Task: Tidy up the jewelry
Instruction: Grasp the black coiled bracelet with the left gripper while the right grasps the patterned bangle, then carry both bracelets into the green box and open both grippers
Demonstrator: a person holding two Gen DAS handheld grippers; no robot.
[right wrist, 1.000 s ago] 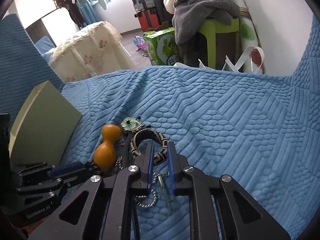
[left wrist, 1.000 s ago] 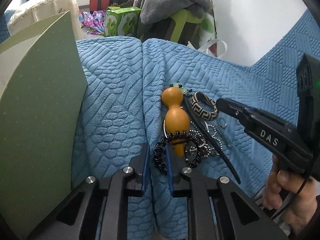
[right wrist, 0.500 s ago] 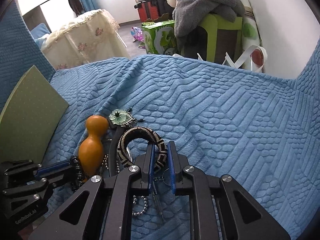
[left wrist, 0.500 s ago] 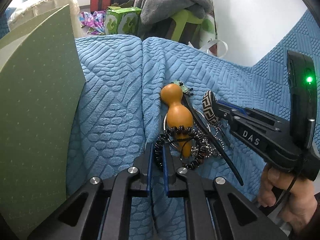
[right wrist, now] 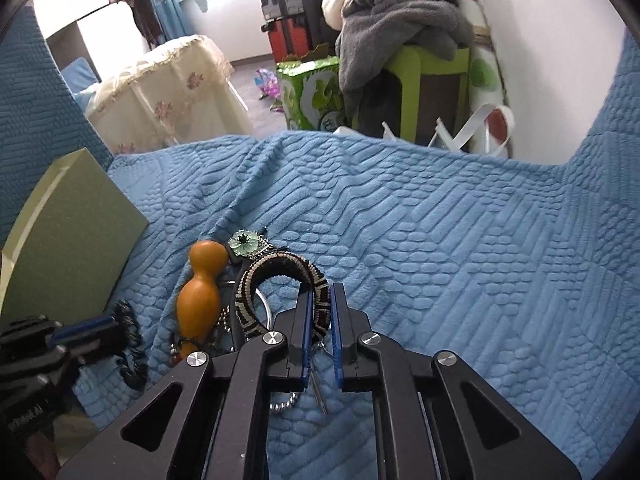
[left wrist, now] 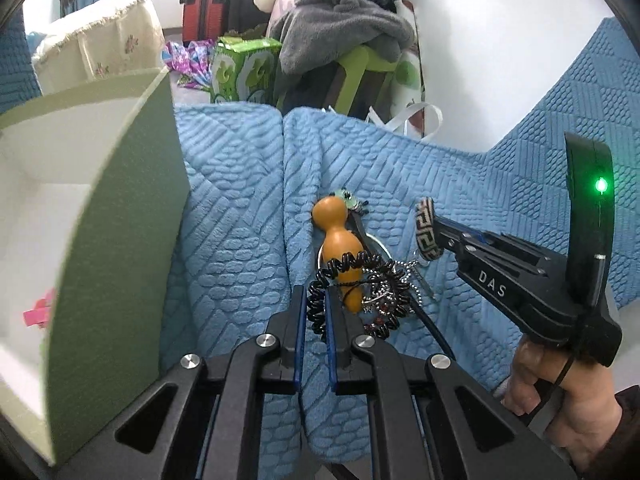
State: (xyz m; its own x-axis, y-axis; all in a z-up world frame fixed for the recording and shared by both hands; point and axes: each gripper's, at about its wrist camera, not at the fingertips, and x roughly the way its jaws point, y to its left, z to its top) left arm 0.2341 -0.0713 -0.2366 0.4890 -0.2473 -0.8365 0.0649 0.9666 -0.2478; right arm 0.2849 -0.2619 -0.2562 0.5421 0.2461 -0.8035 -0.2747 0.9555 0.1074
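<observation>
Up front, the black coil bracelet (left wrist: 352, 292) is pinched in the left claw (left wrist: 316, 312), draped over the orange gourd (left wrist: 340, 248) on the blue blanket (left wrist: 240, 240). Beside it, the right claw (right wrist: 320, 316), whose jaws have just been closing, clamps the woven bangle (right wrist: 280, 280), near the green box (left wrist: 120, 220).

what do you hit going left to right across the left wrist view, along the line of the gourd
green box → gourd → woven bangle → right claw, shut on the bangle
</observation>
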